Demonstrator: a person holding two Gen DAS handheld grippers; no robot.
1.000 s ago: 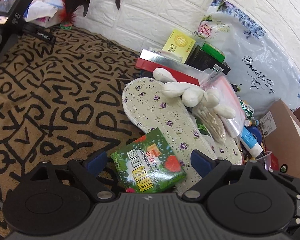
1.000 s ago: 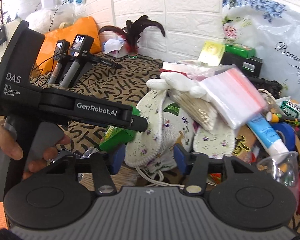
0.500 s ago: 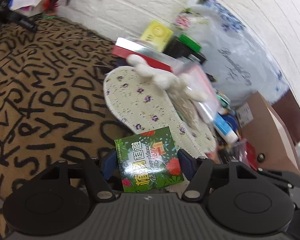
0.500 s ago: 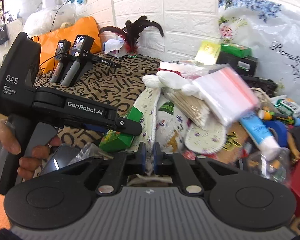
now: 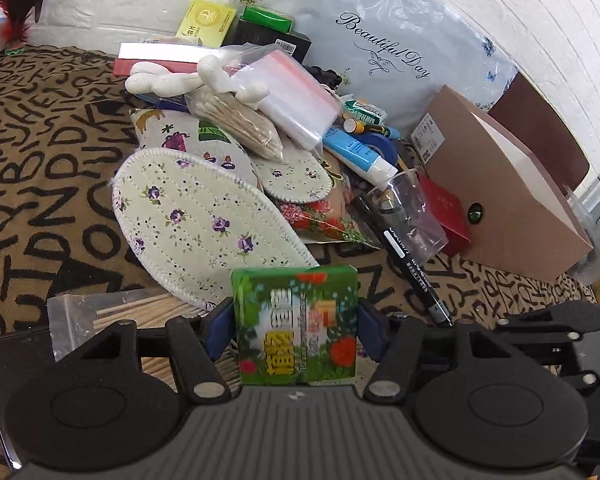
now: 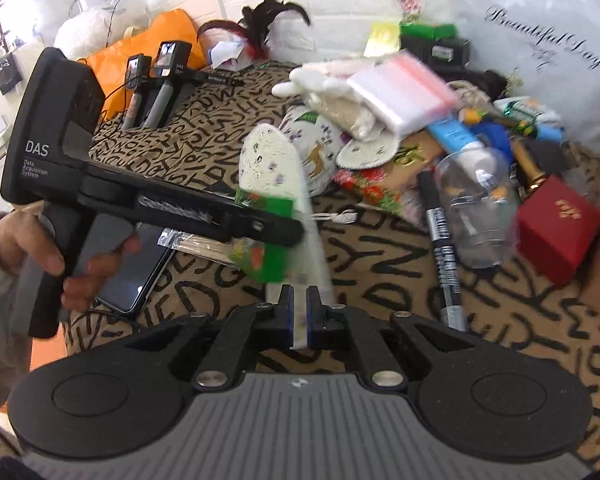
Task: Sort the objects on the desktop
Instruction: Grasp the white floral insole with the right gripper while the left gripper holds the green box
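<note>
A green box (image 5: 296,320) with red flowers printed on it sits between the blue pads of my left gripper (image 5: 294,326). The jaws are closing and both pads touch the box's sides. From the right wrist view the box (image 6: 274,264) hangs under that left gripper (image 6: 284,234), which a hand holds. My right gripper (image 6: 299,316) is shut on the near end of a white floral insole (image 6: 268,160), and the insole stands on its edge. In the left wrist view the insole (image 5: 204,224) stretches from the pile toward the box, which hides its near end.
A pile lies against the wall on the letter-print cloth (image 5: 40,184): a second insole (image 5: 296,176), a zip bag (image 5: 296,100), a blue tube (image 5: 356,152), a clear cup (image 5: 416,216) and a black marker (image 5: 412,264). A cardboard box (image 5: 500,192) stands at the right. A phone (image 6: 136,268) and a bag of sticks (image 5: 112,312) lie near left.
My left gripper closed onto the green box and carried it to the right. My right gripper shut on the floral insole and drew it out of the pile, tipping it onto its edge.
</note>
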